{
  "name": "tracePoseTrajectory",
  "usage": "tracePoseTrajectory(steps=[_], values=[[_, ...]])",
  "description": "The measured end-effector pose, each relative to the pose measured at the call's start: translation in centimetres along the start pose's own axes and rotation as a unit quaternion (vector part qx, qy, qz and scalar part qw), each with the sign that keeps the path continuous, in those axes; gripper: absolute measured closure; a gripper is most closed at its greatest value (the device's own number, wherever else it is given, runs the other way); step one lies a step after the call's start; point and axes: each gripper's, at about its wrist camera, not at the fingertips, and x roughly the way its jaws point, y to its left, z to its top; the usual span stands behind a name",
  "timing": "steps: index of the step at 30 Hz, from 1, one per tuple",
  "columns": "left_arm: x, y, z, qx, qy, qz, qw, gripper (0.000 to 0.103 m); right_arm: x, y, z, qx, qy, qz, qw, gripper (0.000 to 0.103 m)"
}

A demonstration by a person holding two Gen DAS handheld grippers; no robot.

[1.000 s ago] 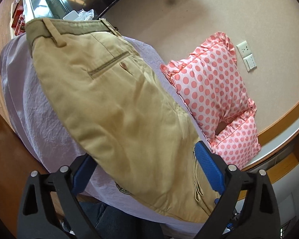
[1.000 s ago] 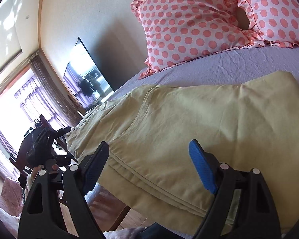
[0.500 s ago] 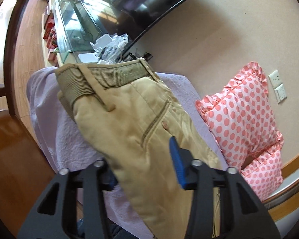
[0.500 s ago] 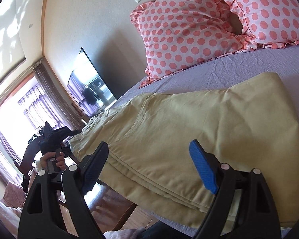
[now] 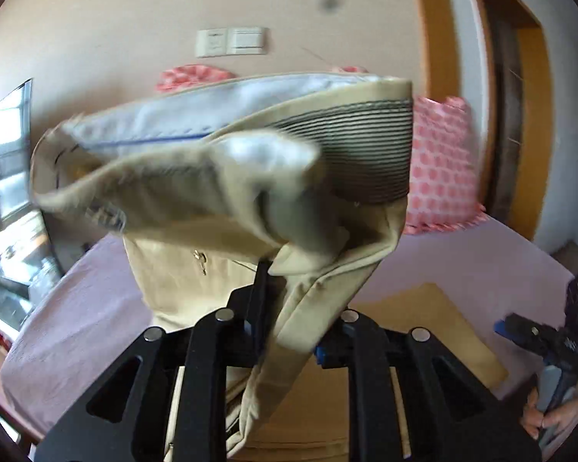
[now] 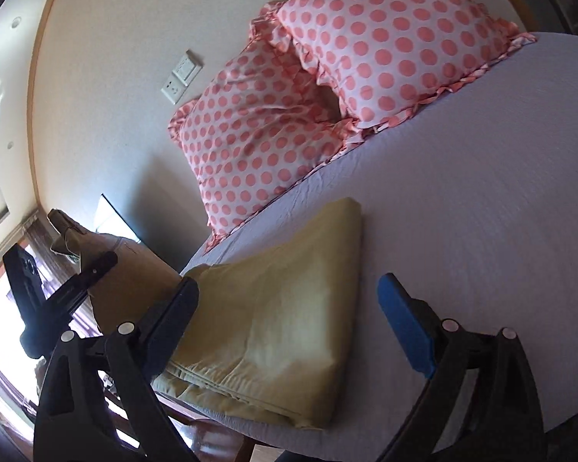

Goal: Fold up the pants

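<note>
Left tool (image 5: 289,308) clamped on the khaki pants (image 5: 227,177), fabric pinched between its black fingers (image 5: 260,288) and lifted clear of the bed (image 5: 481,265). Waistband end raised and flopped open toward the lens, showing pale lining and a ribbed elastic band on the inside; blurred, so finer detail unreadable. Zip pull visible below the raised part, on the cloth hanging down toward the mattress. Remainder of the garment lying flat on the lilac sheet beneath and beyond the fingers.

Right tool (image 6: 289,323) spread wide, gripping nothing, one black finger (image 6: 177,308) over the near edge of the folded leg section, one blue-padded finger out over bare sheet to the side. Seen from that side, leg part of the pants (image 6: 289,308) lying flat in stacked layers near the bed's edge (image 6: 481,231), hems toward the camera, far fold just short of the pillows. Lifted portion of the garment hanging at far left, held up off the mattress by the other gripper, itself seen there as a dark frame.

Two pink polka-dot pillows (image 6: 327,88) propped against the wall at the head of the bed, overlapping each other, apart from the trousers. White wall sockets (image 6: 181,77) on the wall just beside the pillows. Dark television screen (image 5: 7,177) at the left margin of the left wrist view. Person's hand (image 5: 551,415) gripping the handle of the right gripper at lower right in that same view.
</note>
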Motion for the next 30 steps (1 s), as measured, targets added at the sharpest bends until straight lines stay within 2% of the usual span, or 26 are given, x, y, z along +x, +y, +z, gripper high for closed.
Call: tracePoseTrajectory(steps=[2,4,6,7,9,11,13,15,16,17,18,20,21,22,24,25,27,30], values=[[1.6,-5.0,-1.4,0.051,0.026,-0.062,0.9964,0.084,-1.2,-0.8,0.4,0.010,-0.015,-0.009,1.000,0.007],[3.2,-8.7,-3.7,0.106,0.055,-0.091,0.9887,0.086,-2.1,-1.5,0.8,0.017,-0.024,-0.017,0.999,0.007],[5.0,-10.5,-5.6,0.122,0.110,-0.130,0.9777,0.087,-2.7,-1.9,1.2,0.020,-0.024,-0.020,0.999,0.007],[5.4,-10.8,-6.4,0.122,0.125,-0.136,0.9752,0.086,-2.9,-2.0,1.3,0.021,-0.022,-0.024,0.999,0.007],[5.4,-10.9,-7.0,0.131,0.122,-0.126,0.9756,0.083,-2.8,-2.2,1.8,0.027,-0.012,-0.011,1.000,0.007],[5.3,-10.2,-6.7,0.118,0.133,-0.137,0.9744,0.074,-2.4,-2.5,2.4,0.042,0.000,0.012,0.999,0.007],[4.5,-8.9,-5.7,0.082,0.147,-0.178,0.9694,0.070,-1.4,-2.6,3.0,0.054,0.024,0.031,0.998,0.007],[3.5,-5.9,-4.6,0.023,0.155,-0.231,0.9601,0.062,-0.1,-2.6,3.5,0.056,0.061,0.023,0.996,0.007],[2.6,-4.2,-4.3,-0.008,0.148,-0.248,0.9573,0.053,0.6,-2.6,3.8,0.052,0.079,0.012,0.995,0.007],[1.9,-1.9,-3.6,-0.043,0.135,-0.248,0.9584,0.048,1.2,-2.6,4.0,0.045,0.093,0.000,0.995,0.008],[1.6,0.7,-2.9,-0.074,0.124,-0.229,0.9626,0.046,1.7,-2.4,4.1,0.037,0.105,-0.009,0.994,0.008],[1.5,5.8,-1.7,-0.127,0.111,-0.167,0.9715,0.044,3.0,-2.2,4.4,0.028,0.131,-0.008,0.991,0.009],[1.8,8.1,-1.5,-0.146,0.114,-0.131,0.9739,0.043,3.7,-2.1,4.4,0.027,0.145,-0.002,0.989,0.014],[2.3,10.0,-1.5,-0.159,0.127,-0.099,0.9741,0.043,4.5,-2.0,4.5,0.023,0.156,0.000,0.987,0.020],[4.1,12.8,-1.7,-0.168,0.159,-0.066,0.9707,0.043,5.9,-1.5,4.5,0.003,0.172,-0.013,0.985,0.023],[5.1,13.9,-1.9,-0.173,0.178,-0.055,0.9673,0.043,6.6,-1.3,4.5,-0.003,0.179,-0.016,0.984,0.028],[6.6,15.3,-2.5,-0.184,0.210,-0.060,0.9585,0.043,7.9,-1.1,4.7,-0.008,0.191,-0.010,0.981,0.032],[8.3,16.1,-3.1,-0.202,0.237,-0.107,0.9444,0.042,9.1,-1.1,4.8,-0.007,0.212,0.005,0.977,0.043]])
